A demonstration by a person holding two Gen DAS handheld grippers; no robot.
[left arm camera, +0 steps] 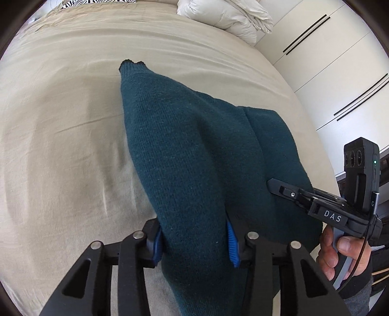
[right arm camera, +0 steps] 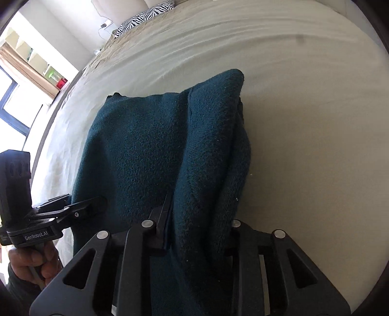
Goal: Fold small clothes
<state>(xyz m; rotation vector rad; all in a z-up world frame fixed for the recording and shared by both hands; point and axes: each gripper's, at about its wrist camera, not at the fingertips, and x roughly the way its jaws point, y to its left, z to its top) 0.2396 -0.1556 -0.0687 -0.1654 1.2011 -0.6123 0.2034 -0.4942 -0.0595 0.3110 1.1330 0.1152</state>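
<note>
Presently, in the left wrist view, the left claw [left arm camera: 195, 245] is closed on a thick fold of the teal knitted garment [left arm camera: 194, 150], blue pads [left arm camera: 233, 245] pressing the fabric from both sides at six o'clock. The garment rises from the claw toward twelve o'clock and drapes onto the beige bed sheet [left arm camera: 60, 121], its far corner ending near eleven o'clock. At four o'clock the right claw [left arm camera: 274, 186] reaches against the garment's near right edge, carried by the person's right hand [left arm camera: 340, 250]. A bundled white duvet [left arm camera: 226, 17] lies at one o'clock on the bed; white wardrobe doors [left arm camera: 340, 73] stand at two o'clock.

Next, in the right wrist view, the right claw [right arm camera: 198, 233] is closed on a bunched fold of the same garment [right arm camera: 150, 145], which fills the gap between its fingers at six o'clock. The garment lies on the bed sheet [right arm camera: 304, 145] toward twelve o'clock. The left claw [right arm camera: 97, 203] grips the garment's edge at eight o'clock, held by the left hand [right arm camera: 31, 265]. A zebra-striped pillow [right arm camera: 143, 17] sits at eleven o'clock, a window [right arm camera: 14, 102] at nine o'clock.
</note>
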